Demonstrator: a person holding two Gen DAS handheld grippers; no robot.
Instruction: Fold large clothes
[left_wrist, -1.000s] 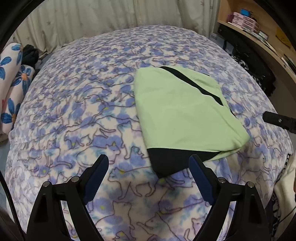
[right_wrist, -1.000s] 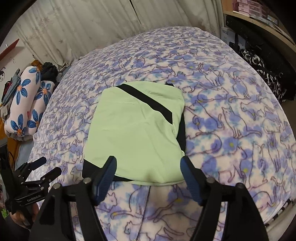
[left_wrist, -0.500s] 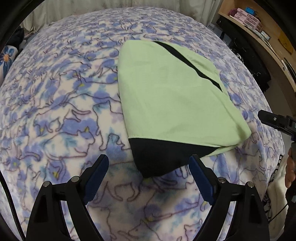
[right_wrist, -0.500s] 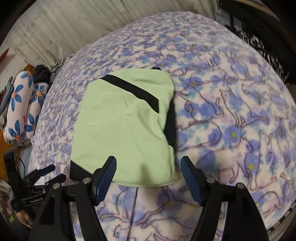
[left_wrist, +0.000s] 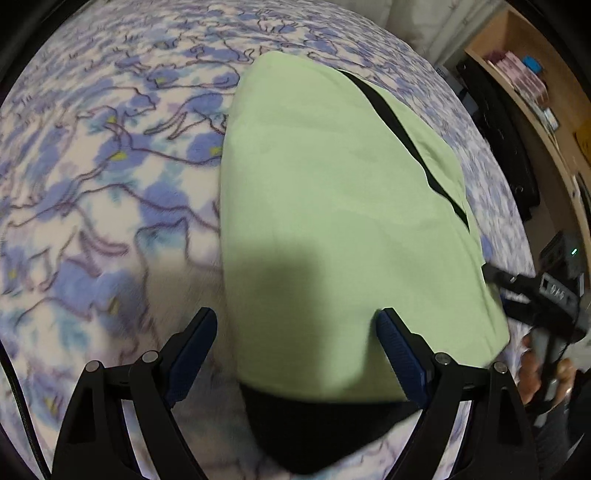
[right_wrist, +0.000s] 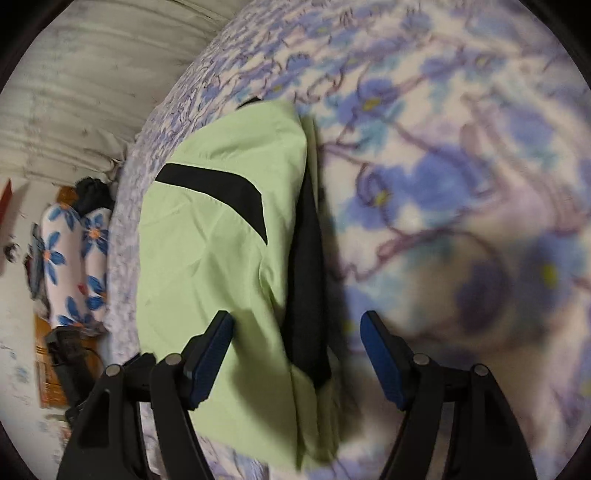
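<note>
Smooth matt garment (left_wrist: 332, 206); fleecy blanket (left_wrist: 110, 177)

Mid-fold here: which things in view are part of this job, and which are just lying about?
Part of the job:
- green and black garment, partly folded on the bed
- left gripper, open above its near end
- right gripper, open over its black edge

Just lying about:
- cat-print blanket under the garment
- flowered pillows
- shelf with boxes
- curtain

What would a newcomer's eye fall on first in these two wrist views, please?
First, the pale green folded garment with black panels, lying on the fleece blanket printed with blue and purple cats. Next, the two black grippers with blue pads, the left gripper and right gripper, both open over the garment's near edge.
</note>
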